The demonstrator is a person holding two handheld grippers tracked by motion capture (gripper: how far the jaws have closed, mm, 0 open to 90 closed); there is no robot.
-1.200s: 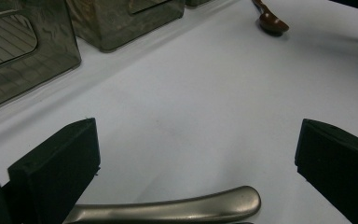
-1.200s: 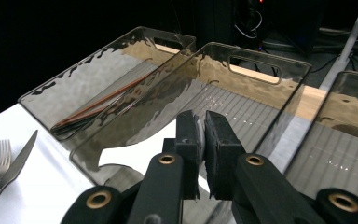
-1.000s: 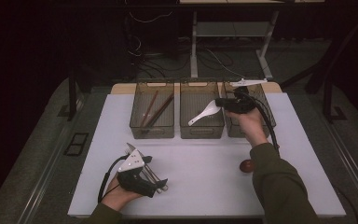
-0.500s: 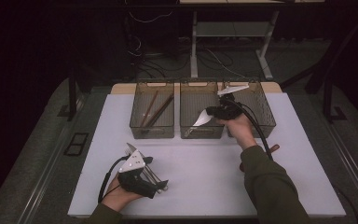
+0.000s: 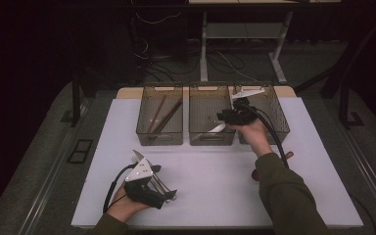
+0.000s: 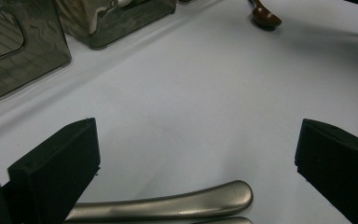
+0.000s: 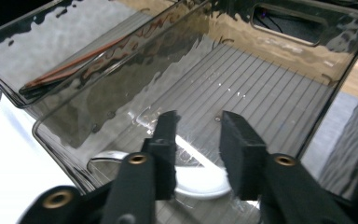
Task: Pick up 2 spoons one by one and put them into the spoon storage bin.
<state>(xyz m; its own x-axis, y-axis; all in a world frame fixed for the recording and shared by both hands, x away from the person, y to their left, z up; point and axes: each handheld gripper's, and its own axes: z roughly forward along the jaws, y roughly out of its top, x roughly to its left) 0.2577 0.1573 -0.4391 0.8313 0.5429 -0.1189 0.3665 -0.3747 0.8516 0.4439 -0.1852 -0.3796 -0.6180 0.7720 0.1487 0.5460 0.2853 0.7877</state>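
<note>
On the white table, the right gripper, jaws just parted, hangs over the white spoon now inside the middle bin, while the left gripper rests spread around metal handles nearer the person, unsorted.

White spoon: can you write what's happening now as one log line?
right claw: open, jaws just opening | white spoon: lying in middle bin, below the jaws | left claw: open, by metal handles
</note>
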